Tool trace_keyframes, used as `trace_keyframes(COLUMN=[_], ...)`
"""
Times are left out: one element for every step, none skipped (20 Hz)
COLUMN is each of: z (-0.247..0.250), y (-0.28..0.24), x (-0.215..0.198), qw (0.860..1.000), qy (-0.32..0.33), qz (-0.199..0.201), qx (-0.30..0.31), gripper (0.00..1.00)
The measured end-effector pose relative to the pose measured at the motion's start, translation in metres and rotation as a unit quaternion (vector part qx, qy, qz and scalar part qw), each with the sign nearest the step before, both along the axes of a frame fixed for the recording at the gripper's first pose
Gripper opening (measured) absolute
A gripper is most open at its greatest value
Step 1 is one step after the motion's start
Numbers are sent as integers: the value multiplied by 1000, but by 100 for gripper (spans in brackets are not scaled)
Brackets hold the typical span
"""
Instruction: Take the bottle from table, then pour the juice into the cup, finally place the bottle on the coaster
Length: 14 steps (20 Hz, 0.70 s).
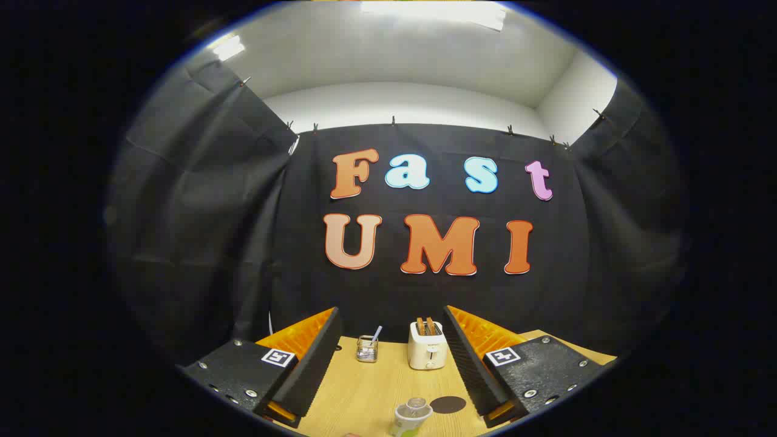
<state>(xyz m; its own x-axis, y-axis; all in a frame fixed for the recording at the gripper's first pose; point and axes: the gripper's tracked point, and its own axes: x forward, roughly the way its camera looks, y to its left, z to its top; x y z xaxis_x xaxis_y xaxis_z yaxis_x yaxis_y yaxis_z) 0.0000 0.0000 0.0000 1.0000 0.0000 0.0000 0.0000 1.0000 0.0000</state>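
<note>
Fingers stood wide apart, gripper (388, 370) holding nothing, raised above the near end of the tabletop (370, 388) and looking mostly at the booth wall.

Bottle (411, 417) sat low between the fingers, nearer than their tips, seen from above with its clear cap toward the camera. Coaster (448, 404), a dark disc, lay just right of the bottle, close to the right finger. Farther off stood a toaster (427, 346), and left of it a wire holder (367, 348) with a utensil in it. I could not pick out the cup.

Judged stage: approach, bottle not yet grasped.

Risks noted:
- Bottle lay at the bottom of the view, where distortion is strong; its true offset from the fingers was hard to judge. A descent on that reading could land a finger on the cap and tip it.
- Bottle looked upright and narrow, likely top-heavy if full; a one-sided touch might topple it and spill the juice.
- Right finger coming down near the coaster could shove it out of place before it was needed.
- With the cup unlocated, the pour target would have to be found while carrying a full bottle.
</note>
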Motion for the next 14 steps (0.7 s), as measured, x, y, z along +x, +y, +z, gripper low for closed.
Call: trace_keyframes(z=[-2, -4, -4, -5, -2, 0, 3, 4, 3, 3, 3, 1, -1, -1], y=[-4, -6, -4, 1, 4, 5, 5, 4, 5, 6, 7, 7, 7, 4], x=[1, 1, 1, 3, 3, 3, 2, 1, 2, 2, 2, 3, 2, 3], qw=[1000, 1000, 1000, 1000, 1000, 1000, 1000, 1000, 999, 999, 999, 999, 999, 1000], qy=[3, 7, 8, 7, 5, 4, 2, 2, 2, 2, 2, 4, 5, 6], qz=[-7, -15, -17, -15, -12, -11, -12, -15, -16, -15, -14, -13, -12, -13], qx=[-6, -8, -8, -5, -4, -8, -17, -26, -34, -37, -38, -34, -29, -25], gripper=[98, 98, 98, 98, 98, 98, 98, 98, 98, 98, 98, 98, 98, 98])
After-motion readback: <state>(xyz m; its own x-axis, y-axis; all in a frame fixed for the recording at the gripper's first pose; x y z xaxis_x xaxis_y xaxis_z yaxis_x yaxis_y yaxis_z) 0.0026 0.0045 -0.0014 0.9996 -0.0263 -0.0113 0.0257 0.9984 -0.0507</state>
